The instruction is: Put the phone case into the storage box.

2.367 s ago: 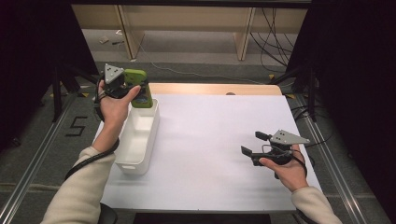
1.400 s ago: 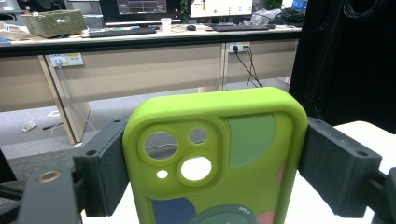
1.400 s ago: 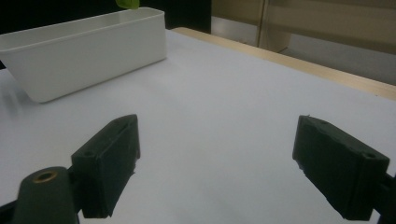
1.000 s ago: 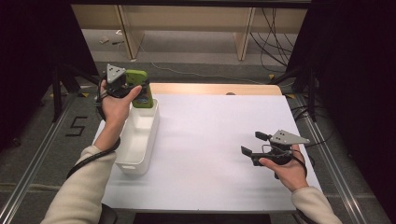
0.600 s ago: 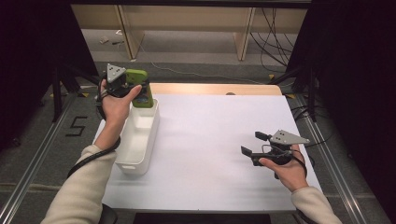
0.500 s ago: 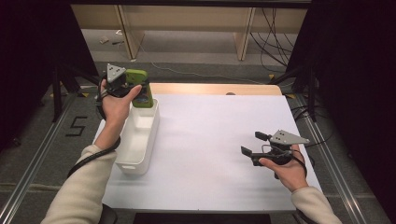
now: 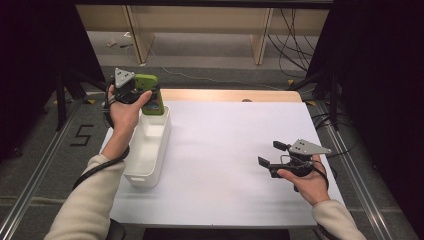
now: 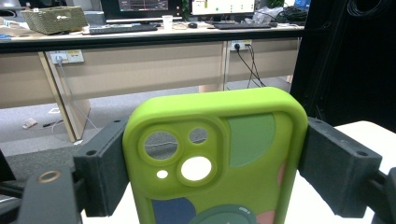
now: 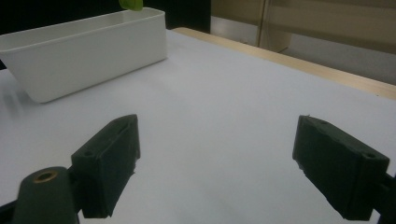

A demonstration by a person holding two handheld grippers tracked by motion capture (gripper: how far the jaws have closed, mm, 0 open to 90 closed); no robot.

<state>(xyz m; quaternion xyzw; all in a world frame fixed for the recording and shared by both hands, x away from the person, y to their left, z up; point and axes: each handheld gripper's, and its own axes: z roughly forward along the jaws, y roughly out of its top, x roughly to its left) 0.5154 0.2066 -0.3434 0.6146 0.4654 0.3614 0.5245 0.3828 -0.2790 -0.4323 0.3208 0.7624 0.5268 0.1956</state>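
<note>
**A:** Your left tool (image 7: pixel 134 90) is clamped across the green phone case (image 8: pixel 215 158), one jaw on each long edge, and you have it upright above the far end of the white bin (image 7: pixel 145 150), at the left side of the desk (image 7: pixel 235 145). Your right tool (image 7: pixel 275 155) rests low over the bare desk on the right, jaws wide with nothing between them.

**B:** So what should you watch for?

**A:** Mostly the grip. The case looks like soft rubber, and your jaws hold it only by its rounded edges. If you squeeze harder it may bow and pop out; if you ease off early it drops, and from where it hangs it could strike the bin's far rim and land outside.

**B:** And if you lower it as it is?

**A:** Standing on end, its bottom corner could catch the wall and twist in the jaws. Centre it over the opening first. You can't see from these views how deep the case sits in the jaws, so don't trust the hold.
</note>
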